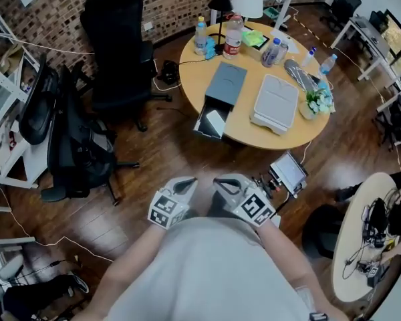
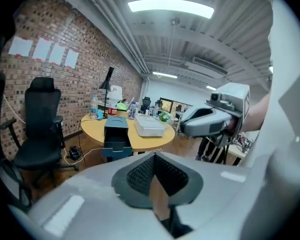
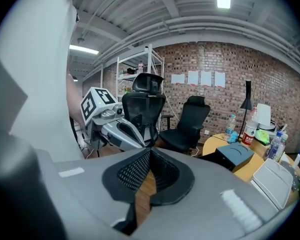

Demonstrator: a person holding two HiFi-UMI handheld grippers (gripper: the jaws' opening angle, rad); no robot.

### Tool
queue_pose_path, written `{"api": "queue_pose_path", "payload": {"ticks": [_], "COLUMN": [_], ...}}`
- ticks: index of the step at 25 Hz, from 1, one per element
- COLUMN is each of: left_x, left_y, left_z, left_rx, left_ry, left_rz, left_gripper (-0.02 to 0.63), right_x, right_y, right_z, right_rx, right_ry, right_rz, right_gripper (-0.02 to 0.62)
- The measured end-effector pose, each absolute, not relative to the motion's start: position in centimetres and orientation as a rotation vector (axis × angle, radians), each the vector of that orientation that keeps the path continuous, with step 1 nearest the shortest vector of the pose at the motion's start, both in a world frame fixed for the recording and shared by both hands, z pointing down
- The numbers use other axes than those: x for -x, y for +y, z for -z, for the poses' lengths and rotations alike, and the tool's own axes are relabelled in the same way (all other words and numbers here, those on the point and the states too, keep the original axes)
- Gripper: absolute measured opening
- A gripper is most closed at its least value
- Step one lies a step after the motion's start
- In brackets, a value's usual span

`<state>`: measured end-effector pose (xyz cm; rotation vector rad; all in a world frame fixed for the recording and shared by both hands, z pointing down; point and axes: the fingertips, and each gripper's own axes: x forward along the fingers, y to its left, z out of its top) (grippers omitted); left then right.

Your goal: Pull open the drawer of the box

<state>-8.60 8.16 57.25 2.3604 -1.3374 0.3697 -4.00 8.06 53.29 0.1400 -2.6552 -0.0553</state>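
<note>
The dark grey-blue box (image 1: pixel 225 84) lies on the round wooden table (image 1: pixel 254 136). Its drawer (image 1: pixel 212 122) stands pulled out over the table's near edge, with a white item inside. The left gripper view shows the same box (image 2: pixel 115 126) and drawer (image 2: pixel 117 147) far off. Both grippers are held close to the person's body, well short of the table. My left gripper (image 1: pixel 188 185) (image 2: pixel 155 156) is shut and empty. Beside it, my right gripper (image 1: pixel 223 183) (image 3: pixel 150 153) has its jaws together with nothing between them. The box (image 3: pixel 236 156) also shows at the right of the right gripper view.
On the table are bottles (image 1: pixel 232 37), a white flat case (image 1: pixel 276 102) and a small plant (image 1: pixel 317 101). Black office chairs (image 1: pixel 117 45) stand to the left. A small screen on a stand (image 1: pixel 289 172) is near my right gripper, and a second round table (image 1: pixel 361 239) lies at the far right.
</note>
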Motion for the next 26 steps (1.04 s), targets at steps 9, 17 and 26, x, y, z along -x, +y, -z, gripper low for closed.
{"api": "queue_pose_path", "payload": {"ticks": [9, 17, 26], "left_x": [10.6, 11.5, 11.4], "left_y": [11.8, 13.3, 13.4], "left_z": [-55.4, -55.5, -55.4], "left_rx": [-2.371, -2.379, -2.393], "left_ry": [-1.388, -1.394, -1.382], "left_rz": [-0.220, -0.211, -0.207], "left_gripper": [0.006, 0.006, 0.006], "right_x": [5.4, 6.6, 6.3], "right_y": [12.5, 14.2, 14.8], "right_z": [-52.5, -51.9, -51.7], "right_rx": [-0.110, -0.110, -0.107], "right_ry": [-2.641, -2.681, -2.654], "right_rz": [0.113, 0.147, 0.152], "right_gripper": [0.006, 0.006, 0.006]}}
